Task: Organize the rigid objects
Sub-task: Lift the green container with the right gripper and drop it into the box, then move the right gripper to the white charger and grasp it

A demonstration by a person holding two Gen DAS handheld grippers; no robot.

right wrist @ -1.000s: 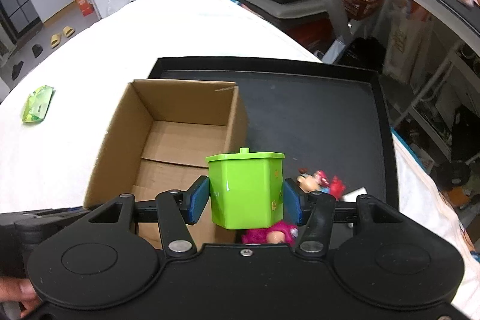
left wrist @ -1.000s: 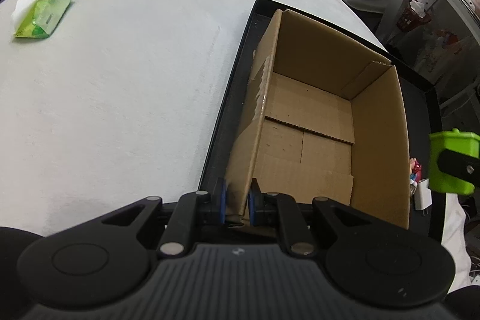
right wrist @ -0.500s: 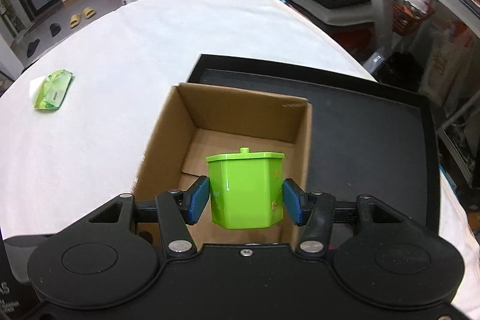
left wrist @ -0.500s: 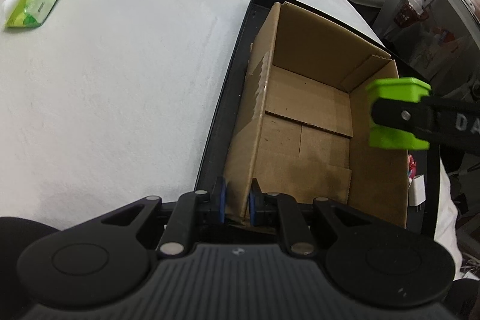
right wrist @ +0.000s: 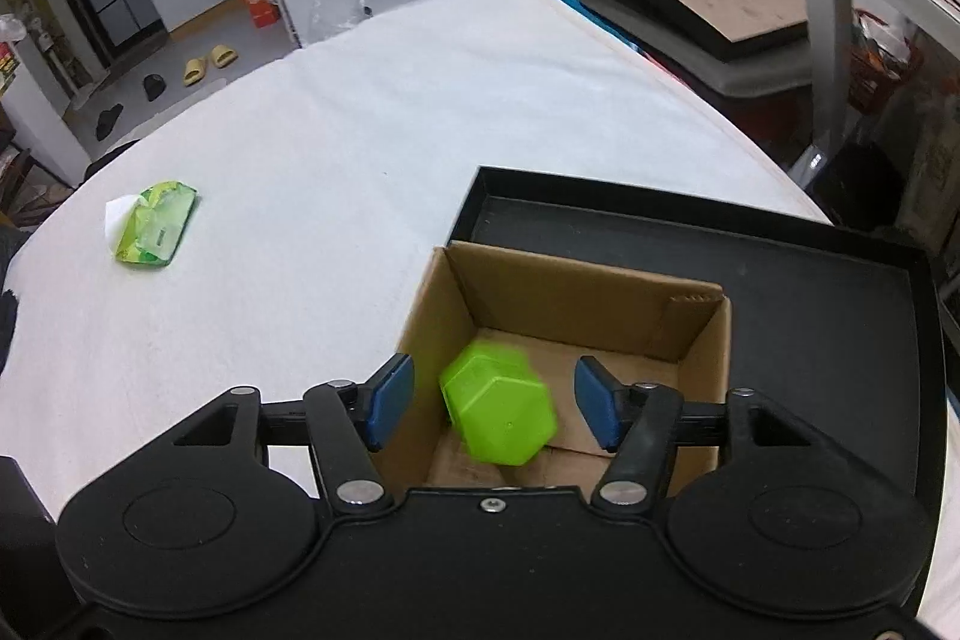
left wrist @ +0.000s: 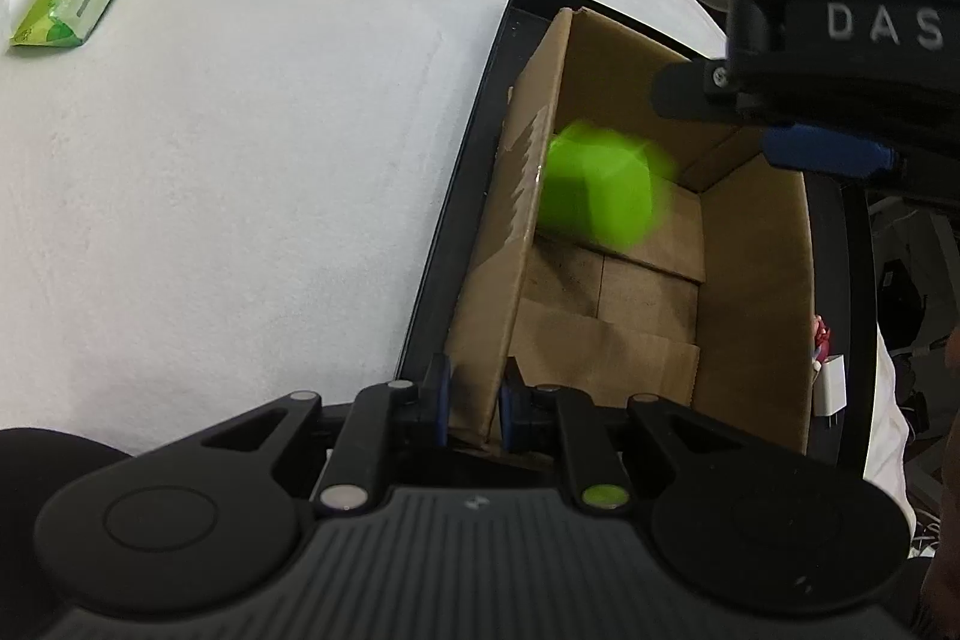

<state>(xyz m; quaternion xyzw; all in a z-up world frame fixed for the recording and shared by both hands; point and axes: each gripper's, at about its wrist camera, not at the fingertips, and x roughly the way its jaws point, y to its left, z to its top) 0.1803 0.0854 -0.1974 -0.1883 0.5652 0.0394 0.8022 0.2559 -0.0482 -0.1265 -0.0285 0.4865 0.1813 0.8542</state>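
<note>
Green container (right wrist: 498,415) tumbles inside our cardboard box (right wrist: 699,376), blurred and tilted, free of our right gripper (right wrist: 493,403), whose fingers are spread wide. Our left gripper (left wrist: 473,409) pinches the box wall. We judge it light, stiff, slick plastic; best gripped across flat sides.

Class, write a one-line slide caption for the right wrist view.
Right gripper open above the cardboard box, green hexagonal container tumbling in.

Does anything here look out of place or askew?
Yes. The green pot is tipped over and blurred inside the box, free between the right gripper's open fingers. The left gripper pinches the box wall.
</note>
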